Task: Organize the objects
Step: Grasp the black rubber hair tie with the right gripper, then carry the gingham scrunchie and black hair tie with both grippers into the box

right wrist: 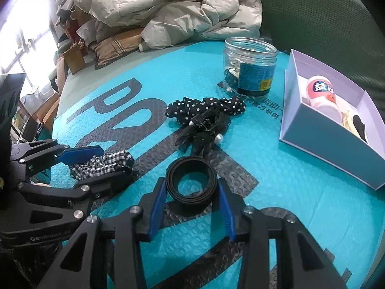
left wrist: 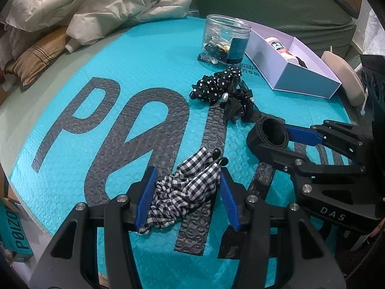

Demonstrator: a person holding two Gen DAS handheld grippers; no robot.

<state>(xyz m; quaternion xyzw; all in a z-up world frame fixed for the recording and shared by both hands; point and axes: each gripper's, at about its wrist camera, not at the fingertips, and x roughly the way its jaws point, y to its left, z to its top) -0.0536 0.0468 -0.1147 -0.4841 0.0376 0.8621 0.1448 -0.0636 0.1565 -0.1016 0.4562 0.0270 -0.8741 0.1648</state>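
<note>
A black-and-white gingham scrunchie (left wrist: 185, 190) sits squeezed between the blue pads of my left gripper (left wrist: 187, 175), which is shut on it just over the teal mat (left wrist: 144, 60). My right gripper (right wrist: 191, 185) is shut on a rolled black band (right wrist: 192, 183), with a pad against each side. The left wrist view shows the right gripper (left wrist: 269, 132) with the band (left wrist: 273, 132) at its tips. From the right wrist, the left gripper (right wrist: 110, 162) appears at the left with the scrunchie (right wrist: 103, 163).
Beyond the grippers lie a polka-dot scrunchie (left wrist: 216, 84) and a black lace clip with pearls (left wrist: 240, 106). A clear jar (left wrist: 226, 41) of small items stands further back. An open lilac box (left wrist: 305, 82) at the right contains a bottle (left wrist: 279, 45). A white jacket (left wrist: 96, 4) is heaped at the far edge.
</note>
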